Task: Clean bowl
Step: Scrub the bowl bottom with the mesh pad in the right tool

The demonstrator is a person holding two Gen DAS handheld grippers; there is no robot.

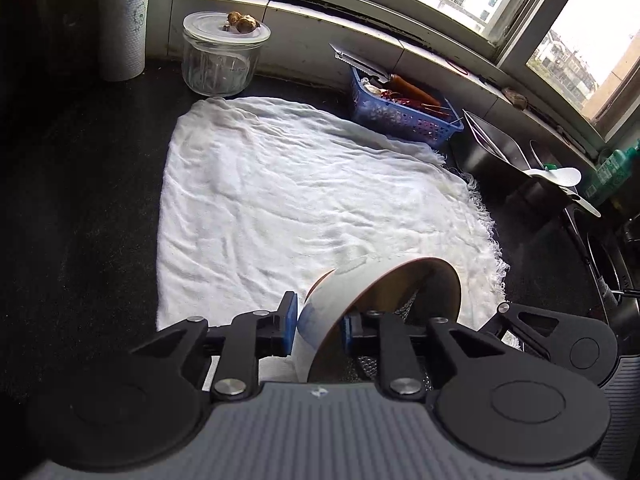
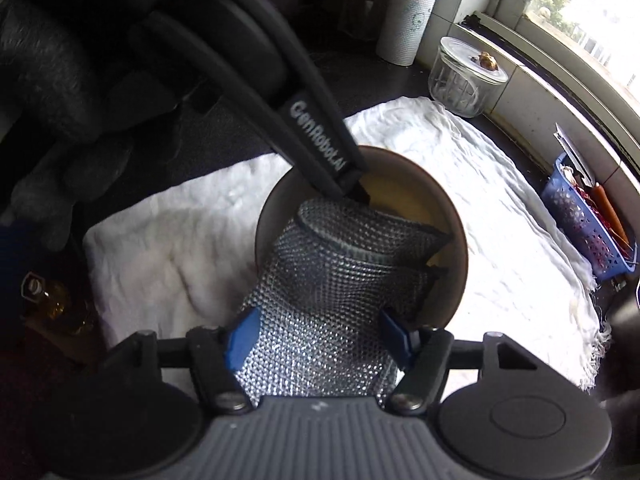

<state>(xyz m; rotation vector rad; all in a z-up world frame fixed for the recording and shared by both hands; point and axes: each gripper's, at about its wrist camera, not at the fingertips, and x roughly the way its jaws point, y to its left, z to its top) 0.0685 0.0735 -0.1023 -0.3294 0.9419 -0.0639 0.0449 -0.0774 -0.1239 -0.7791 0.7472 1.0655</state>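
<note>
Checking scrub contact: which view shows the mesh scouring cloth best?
The right wrist view: the mesh scouring cloth lies between the right gripper's pads, reaching into the bowl. The left wrist view shows only slivers behind the bowl's rim.

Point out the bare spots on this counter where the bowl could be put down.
Most of the white cloth is free, from the glass jar down toward the tilted bowl. The dark counter left of the cloth is bare too. It is crowded along the window side: blue basket, then the metal tray.
</note>
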